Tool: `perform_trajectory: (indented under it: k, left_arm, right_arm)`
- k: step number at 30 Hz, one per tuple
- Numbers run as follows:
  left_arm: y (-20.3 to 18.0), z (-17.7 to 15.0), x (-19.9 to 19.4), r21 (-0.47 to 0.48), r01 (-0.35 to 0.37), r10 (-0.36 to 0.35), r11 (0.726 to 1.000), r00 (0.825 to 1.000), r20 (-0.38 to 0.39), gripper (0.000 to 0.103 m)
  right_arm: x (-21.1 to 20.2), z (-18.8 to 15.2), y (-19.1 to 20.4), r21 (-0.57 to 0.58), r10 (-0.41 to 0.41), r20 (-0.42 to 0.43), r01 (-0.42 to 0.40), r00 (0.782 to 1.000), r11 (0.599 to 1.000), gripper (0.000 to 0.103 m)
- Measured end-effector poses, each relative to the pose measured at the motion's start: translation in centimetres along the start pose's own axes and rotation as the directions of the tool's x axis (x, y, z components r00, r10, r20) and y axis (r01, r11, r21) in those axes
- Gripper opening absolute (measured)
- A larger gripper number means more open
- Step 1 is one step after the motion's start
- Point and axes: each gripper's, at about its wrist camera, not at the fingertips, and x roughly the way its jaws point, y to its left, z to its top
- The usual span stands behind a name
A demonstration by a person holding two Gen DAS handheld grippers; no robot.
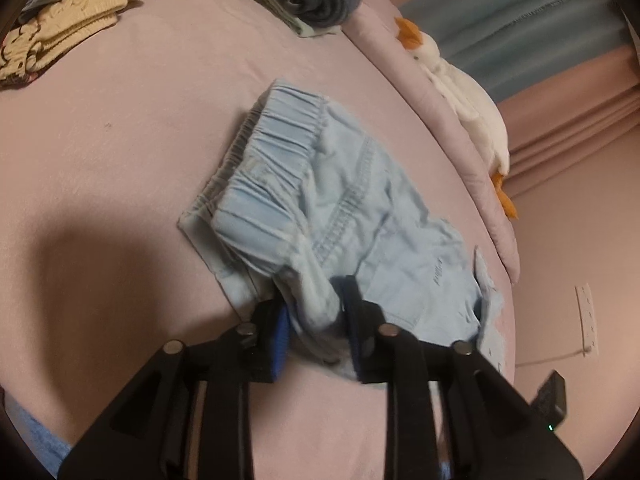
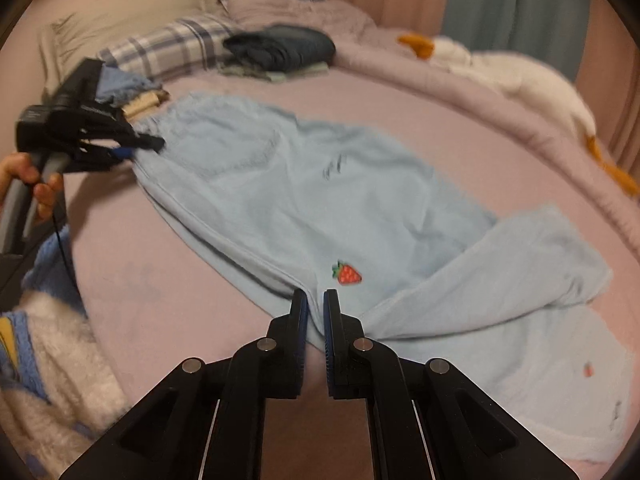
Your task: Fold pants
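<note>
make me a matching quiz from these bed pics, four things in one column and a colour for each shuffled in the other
Things:
1. pants
2. strawberry patch
3. folded clothes stack
4. bed sheet

Colours:
A. pink
B. dark navy and grey
C. light blue
D. red with a green top

Pairs: 1-C, 2-D, 3-B, 4-A

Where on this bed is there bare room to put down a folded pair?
Bare pink sheet lies between the light blue pants and the yellow clothes. Crowded: the dark folded stack by the plaid pillow, and the stuffed goose along the far edge.
</note>
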Motion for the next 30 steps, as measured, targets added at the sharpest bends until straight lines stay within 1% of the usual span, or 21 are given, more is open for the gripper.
perform_trajectory:
  k: [2,3,5,7,8,10,12,14,15,16,17,19,20,21,23,24,25,26,27,28,30]
  left_arm:
    - [-0.6,-0.4,-1.7,0.051,-0.013,0.013,0.999,1.000,-0.001,0.043]
    - [-0.9,-0.7,-2.7,0.095,-0.040,0.039,0.995,0.999,0.013,0.057]
    - [-1.8,-0.9,-3.5,0.143,-0.045,0.042,0.989,0.999,0.024,0.059]
    - [-3.0,-0.9,-3.3,0.175,-0.023,0.020,0.984,1.000,0.019,0.059]
    - [-4.3,-1.0,-2.8,0.209,0.007,-0.010,0.978,1.000,0.014,0.059]
    - [-6.4,-1.6,-1.2,0.260,0.030,-0.029,0.965,1.000,-0.009,0.061]
    - [-9.1,-2.9,1.4,0.332,0.064,-0.045,0.941,0.997,-0.066,0.061]
    - [-11.6,-4.8,4.5,0.408,0.088,-0.036,0.909,0.990,-0.133,0.061]
    - [-12.6,-5.6,5.7,0.446,0.092,-0.024,0.890,0.987,-0.157,0.061]
    - [-13.7,-7.0,7.3,0.508,0.091,0.001,0.856,0.984,-0.178,0.061]
    - [-14.3,-8.0,8.4,0.551,0.081,0.029,0.831,0.982,-0.187,0.061]
    - [-14.9,-9.8,10.8,0.632,0.027,0.123,0.774,0.974,-0.192,0.061]
    - [-15.1,-10.4,11.0,0.673,0.012,0.133,0.739,0.977,-0.164,0.063]
    - [-15.5,-10.8,11.1,0.705,0.013,0.136,0.709,0.979,-0.155,0.068]
    - [-15.9,-11.2,11.3,0.742,-0.001,0.166,0.671,0.975,-0.148,0.069]
    - [-16.2,-11.2,11.5,0.748,-0.008,0.178,0.664,0.973,-0.148,0.069]
    - [-16.4,-11.1,11.6,0.748,-0.012,0.186,0.664,0.971,-0.151,0.069]
    - [-16.9,-11.0,11.7,0.740,-0.001,0.181,0.673,0.970,-0.163,0.068]
    - [-17.5,-10.9,11.7,0.728,0.029,0.155,0.685,0.971,-0.183,0.068]
    - [-18.2,-10.8,11.7,0.725,0.052,0.132,0.686,0.972,-0.195,0.068]
    - [-20.4,-11.3,12.2,0.744,0.102,0.090,0.660,0.973,-0.213,0.068]
  right_arm:
    - [-0.6,-0.2,-0.2,0.012,0.025,0.000,-0.025,1.000,1.000,0.007]
    - [-1.3,-0.3,-0.3,0.015,0.046,0.005,-0.046,0.999,0.999,0.009]
    - [-3.1,-0.7,-1.6,0.052,0.100,0.029,-0.102,0.995,0.993,0.010]
    - [-4.3,-0.9,-3.0,0.108,0.130,0.061,-0.136,0.990,0.985,0.016]
    - [-4.8,-0.8,-3.8,0.144,0.136,0.087,-0.147,0.987,0.979,0.016]
    - [-4.9,-0.5,-5.3,0.229,0.115,0.129,-0.142,0.985,0.963,0.016]
    - [-3.9,-0.2,-5.3,0.260,0.068,0.111,-0.095,0.992,0.961,0.016]
    - [-2.2,-0.2,-4.5,0.251,0.048,0.046,-0.058,0.998,0.966,0.016]
    - [-0.9,-0.7,-4.0,0.236,0.042,-0.009,-0.039,0.999,0.971,0.016]
    - [-0.3,-1.1,-3.8,0.228,0.032,-0.023,-0.026,0.999,0.973,0.016]
    - [-0.4,-1.4,-3.6,0.227,0.025,0.007,-0.026,1.000,0.973,0.016]
    - [-1.0,-1.5,-4.2,0.257,0.058,0.011,-0.059,0.998,0.965,0.016]
    - [-1.4,-1.6,-4.6,0.274,0.079,0.011,-0.079,0.997,0.958,0.016]
    - [-2.1,-1.6,-5.4,0.297,0.102,0.015,-0.102,0.995,0.949,0.016]
    - [-4.0,-1.8,-7.1,0.319,0.095,0.046,-0.105,0.994,0.942,0.018]
    - [-5.0,-1.5,-8.6,0.339,0.076,0.062,-0.093,0.995,0.936,0.022]
    - [-5.7,-1.1,-10.0,0.364,0.055,0.068,-0.076,0.996,0.928,0.029]
    - [-6.4,-0.5,-12.0,0.406,0.023,0.068,-0.049,0.997,0.913,0.033]
    - [-6.6,0.2,-13.6,0.443,0.001,0.064,-0.029,0.998,0.896,0.040]
    - [-6.7,0.9,-15.2,0.478,-0.013,0.055,-0.015,0.998,0.878,0.044]
    - [-6.2,2.8,-18.8,0.548,-0.037,0.019,0.021,0.999,0.836,0.044]
